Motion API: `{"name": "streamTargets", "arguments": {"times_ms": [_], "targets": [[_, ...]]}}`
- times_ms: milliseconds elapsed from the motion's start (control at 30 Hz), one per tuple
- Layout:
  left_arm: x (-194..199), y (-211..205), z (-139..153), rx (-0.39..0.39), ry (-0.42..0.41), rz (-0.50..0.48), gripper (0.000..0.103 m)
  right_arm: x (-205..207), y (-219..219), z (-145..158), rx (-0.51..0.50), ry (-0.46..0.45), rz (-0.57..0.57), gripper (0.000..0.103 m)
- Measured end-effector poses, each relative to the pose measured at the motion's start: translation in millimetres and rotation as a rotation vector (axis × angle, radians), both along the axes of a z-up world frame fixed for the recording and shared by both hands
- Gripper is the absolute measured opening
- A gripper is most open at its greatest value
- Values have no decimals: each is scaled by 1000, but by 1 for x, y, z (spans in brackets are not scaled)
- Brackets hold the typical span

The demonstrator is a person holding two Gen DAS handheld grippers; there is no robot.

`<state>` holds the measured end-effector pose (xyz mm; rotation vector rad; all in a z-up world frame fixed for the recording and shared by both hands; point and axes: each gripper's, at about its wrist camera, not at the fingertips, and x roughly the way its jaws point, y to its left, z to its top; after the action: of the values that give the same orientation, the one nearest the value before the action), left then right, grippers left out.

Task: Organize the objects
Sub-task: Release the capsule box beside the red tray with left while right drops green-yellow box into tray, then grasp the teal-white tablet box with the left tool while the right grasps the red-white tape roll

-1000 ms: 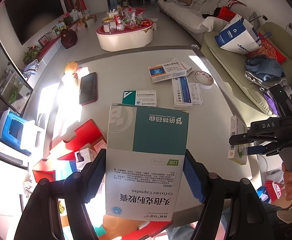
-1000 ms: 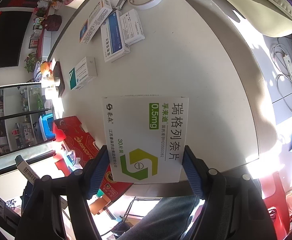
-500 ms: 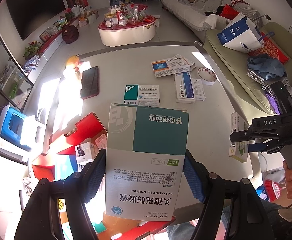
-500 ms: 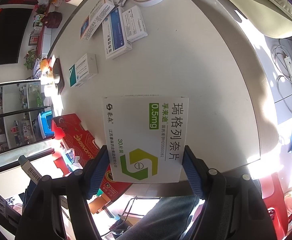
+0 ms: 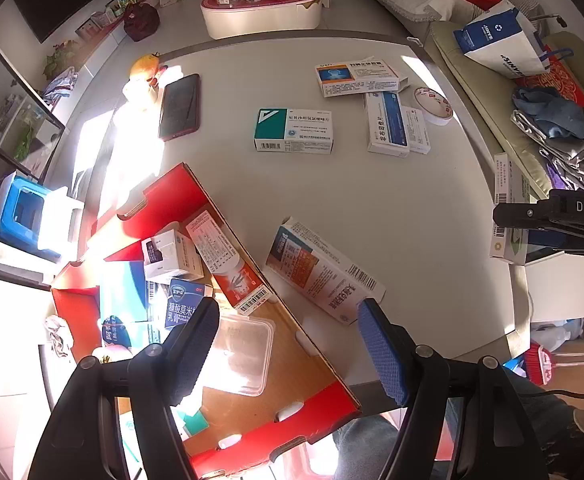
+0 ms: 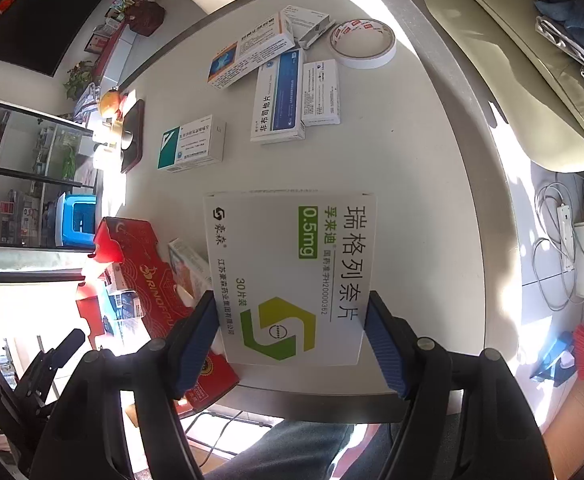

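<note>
We hold white box (image 6: 292,276) clamped in right gripper (image 6: 292,336), above table (image 6: 412,200) edge. Left gripper (image 5: 287,352) jaws spread, empty, over red carton (image 5: 292,380) (several boxes inside). We judge task partway: one box (image 5: 324,270) beside carton, four boxes farther back remain.
</note>
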<state>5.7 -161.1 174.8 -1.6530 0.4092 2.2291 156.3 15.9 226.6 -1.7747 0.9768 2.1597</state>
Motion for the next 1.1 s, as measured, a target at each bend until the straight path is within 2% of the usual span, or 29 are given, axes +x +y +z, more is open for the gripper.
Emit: {"name": "streamTargets", "arguments": {"times_ms": [133, 267, 467, 600, 700, 833, 900, 967, 1033, 1067, 1100], "targets": [[0, -4, 3, 4, 12, 15, 75, -4, -6, 2, 8, 12, 34, 71], [-4, -22, 4, 44, 5, 72, 74, -12, -16, 5, 3, 23, 96, 71], [-6, -55, 6, 44, 32, 169, 74, -44, -79, 15, -3, 59, 365, 71], [-8, -87, 6, 32, 47, 282, 74, -63, -144, 13, -36, 58, 596, 71], [-8, -115, 7, 18, 56, 378, 74, -71, -198, 6, -51, 46, 768, 71], [-3, -145, 5, 11, 49, 472, 77, -79, -254, -16, -107, -17, 908, 72], [-1, -154, 1, 1, 34, 501, 77, -79, -261, -16, -50, 5, 930, 72], [2, -160, -2, -7, 22, 515, 77, -80, -248, -6, 33, 75, 897, 73], [3, -161, -4, -10, 14, 514, 77, -83, -219, -1, 150, 121, 832, 82], [3, -160, -4, -3, 7, 511, 77, -84, -201, -3, 217, 127, 807, 90], [0, -158, -5, 12, -3, 506, 77, -86, -183, -8, 275, 113, 797, 93]]}}
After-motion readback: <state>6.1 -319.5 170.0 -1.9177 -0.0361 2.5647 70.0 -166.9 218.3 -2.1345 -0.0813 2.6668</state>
